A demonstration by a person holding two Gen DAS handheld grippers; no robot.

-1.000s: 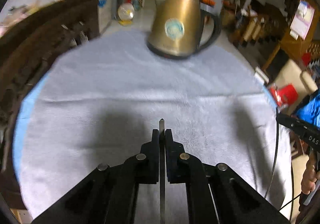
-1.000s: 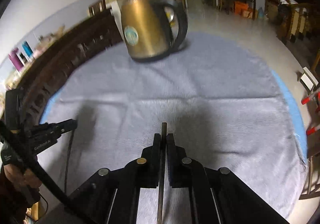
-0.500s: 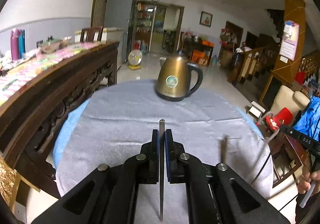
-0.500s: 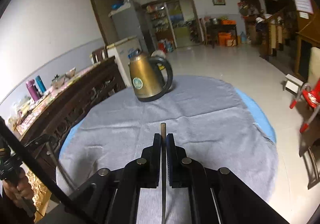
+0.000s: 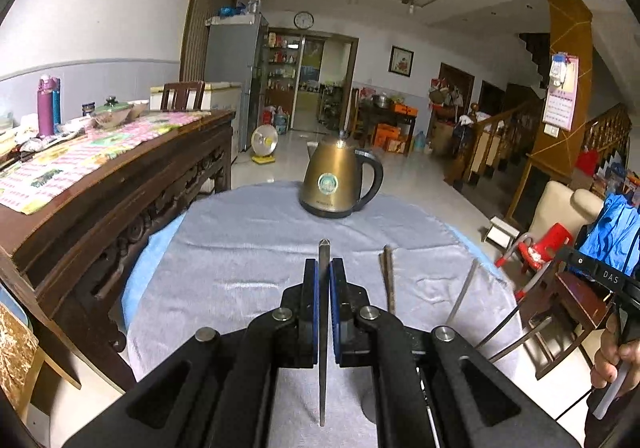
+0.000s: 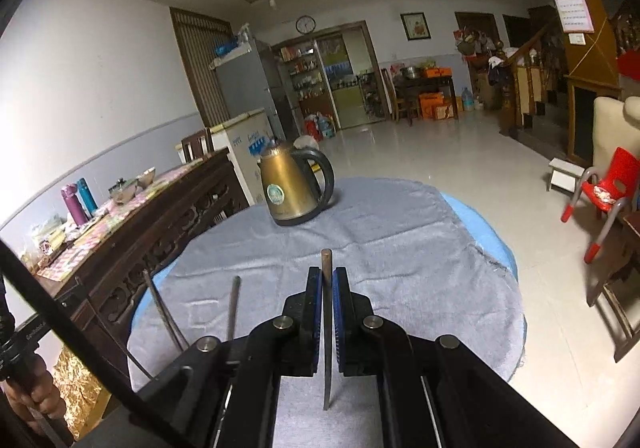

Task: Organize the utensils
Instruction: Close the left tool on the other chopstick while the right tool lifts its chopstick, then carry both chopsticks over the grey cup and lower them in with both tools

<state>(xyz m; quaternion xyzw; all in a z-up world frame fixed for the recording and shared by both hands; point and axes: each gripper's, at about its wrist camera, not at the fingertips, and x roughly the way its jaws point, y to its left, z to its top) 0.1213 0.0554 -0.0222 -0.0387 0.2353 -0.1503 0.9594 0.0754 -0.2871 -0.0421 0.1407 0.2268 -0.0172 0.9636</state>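
Observation:
My left gripper (image 5: 323, 268) is shut on a thin flat metal utensil handle (image 5: 323, 328) that pokes out past the fingertips. My right gripper (image 6: 327, 276) is shut on a similar metal utensil handle (image 6: 327, 328). Both are held above the near part of a round table covered by a grey cloth (image 5: 256, 244). In the left wrist view, other upright utensil handles (image 5: 387, 284) stand just right of my fingers; a base under them is largely hidden. In the right wrist view they (image 6: 233, 308) stand to the left.
A brass electric kettle (image 5: 334, 183) with a black handle stands at the table's far side, also in the right wrist view (image 6: 290, 187). A dark carved wooden sideboard (image 5: 120, 183) runs along the left. A red child's chair (image 6: 608, 187) is on the floor at right.
Both grippers tilted up and drew back from close over the cloth, so the room and table edge came into view. The upright utensil handles appeared beside each gripper. Both grips stayed shut.

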